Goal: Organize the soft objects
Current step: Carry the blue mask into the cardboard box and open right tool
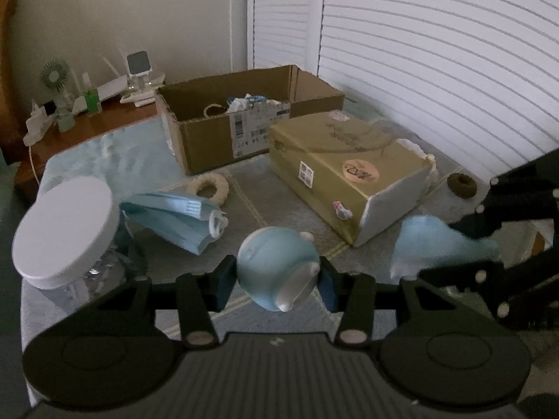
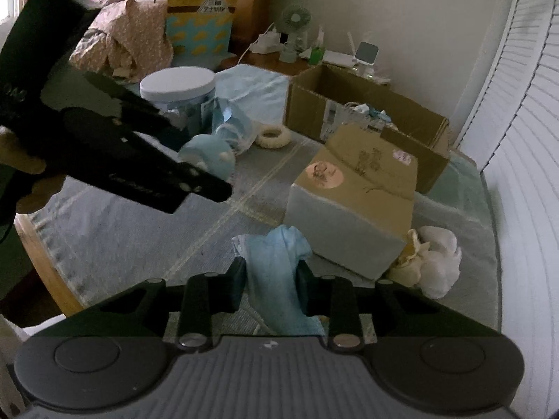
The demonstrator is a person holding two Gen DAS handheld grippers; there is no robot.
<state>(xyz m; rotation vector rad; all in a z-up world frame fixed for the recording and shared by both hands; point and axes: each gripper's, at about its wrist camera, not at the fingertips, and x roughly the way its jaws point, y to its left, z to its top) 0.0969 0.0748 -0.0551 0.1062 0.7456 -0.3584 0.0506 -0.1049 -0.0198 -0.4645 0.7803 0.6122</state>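
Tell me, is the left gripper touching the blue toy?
Touching. The left wrist view shows the left gripper with both pads pressed against the blue toy.

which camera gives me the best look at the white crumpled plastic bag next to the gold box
The right wrist view. There the white plastic bag lies in full sight beside the gold box. In the left wrist view only a thin white edge peeks out behind that box.

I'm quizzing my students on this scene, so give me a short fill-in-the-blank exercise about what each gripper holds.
1. The left gripper is shut on a round light blue plush ____.
2. The right gripper is shut on a light blue ____.
3. The open cardboard box stands ____ the gold box.

Missing words: toy; cloth; behind
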